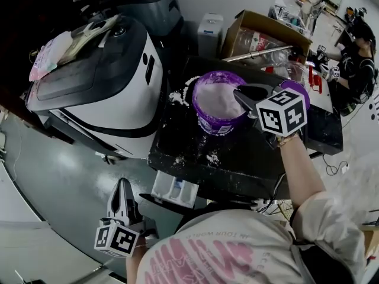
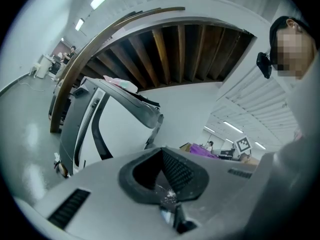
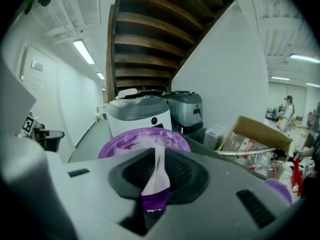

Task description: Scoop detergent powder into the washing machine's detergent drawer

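- A round purple plastic tub [image 1: 216,125] of white detergent powder stands toward the far side of the black table [image 1: 237,158]. Bare tabletop lies in front of it.
- There is one tub, one scoop and one white compartmented detergent drawer [image 1: 174,191], which is at the table's near edge.
- The right gripper [image 1: 240,93] is over the tub's rim, its jaws pinching the handle of the purple-and-white plastic scoop [image 3: 157,176].
- The left gripper [image 1: 122,185] is low, near the drawer, with its jaws pressed together and nothing between them.

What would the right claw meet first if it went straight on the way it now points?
Probably the detergent powder in the purple tub: the right claw and its scoop point straight at it, though depth is unclear.
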Tool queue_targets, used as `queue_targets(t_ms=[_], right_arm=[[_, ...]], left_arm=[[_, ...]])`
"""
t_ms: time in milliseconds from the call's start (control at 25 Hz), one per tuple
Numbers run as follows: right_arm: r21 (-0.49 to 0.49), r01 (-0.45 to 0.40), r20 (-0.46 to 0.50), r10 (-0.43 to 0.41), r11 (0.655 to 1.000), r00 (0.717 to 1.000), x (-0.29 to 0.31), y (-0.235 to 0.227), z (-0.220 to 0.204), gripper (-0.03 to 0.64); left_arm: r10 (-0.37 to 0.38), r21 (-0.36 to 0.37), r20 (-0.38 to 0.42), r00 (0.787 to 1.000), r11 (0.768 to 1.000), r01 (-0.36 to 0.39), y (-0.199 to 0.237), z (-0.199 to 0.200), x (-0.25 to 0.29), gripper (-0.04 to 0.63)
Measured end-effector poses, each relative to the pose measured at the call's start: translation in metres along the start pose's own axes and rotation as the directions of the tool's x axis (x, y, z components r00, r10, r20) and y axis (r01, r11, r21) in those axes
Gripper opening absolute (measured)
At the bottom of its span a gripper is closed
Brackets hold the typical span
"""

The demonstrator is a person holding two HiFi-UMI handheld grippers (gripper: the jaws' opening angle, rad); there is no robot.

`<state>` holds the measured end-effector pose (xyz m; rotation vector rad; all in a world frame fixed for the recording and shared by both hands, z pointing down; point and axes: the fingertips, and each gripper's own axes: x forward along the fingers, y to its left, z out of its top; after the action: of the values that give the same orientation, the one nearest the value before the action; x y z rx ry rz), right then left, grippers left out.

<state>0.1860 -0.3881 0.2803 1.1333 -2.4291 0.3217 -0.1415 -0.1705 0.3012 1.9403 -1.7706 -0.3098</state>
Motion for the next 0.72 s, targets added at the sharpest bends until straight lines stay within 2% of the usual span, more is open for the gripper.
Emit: queue_targets(t_ms=[160, 440, 720], right_arm=[[0.004, -0.027, -0.031, 0.027, 1.0, 0.999, 0.001, -0.001, -0.002, 0.027], [-0.007, -0.063, -0.055, 0.063, 0.998, 0.997, 0.0, 0.004, 0.003, 0.008], [-0.152, -0.027, -0.082, 0.015, 0.988, 0.996, 0.005, 0.008, 0.022, 0.005]], left_arm=[[0.007, -0.013, -0.003, 1.0, 1.0, -0.007, 0.006, -0.003, 0.0, 0.0], [-0.002, -0.02, 0.003, 1.0, 1.0, 0.002, 0.009, 0.001, 0.003, 0.0], [-0.01, -0.032, 0.011, 1.0, 0.999, 0.011, 0.013, 0.002, 0.004, 0.0]])
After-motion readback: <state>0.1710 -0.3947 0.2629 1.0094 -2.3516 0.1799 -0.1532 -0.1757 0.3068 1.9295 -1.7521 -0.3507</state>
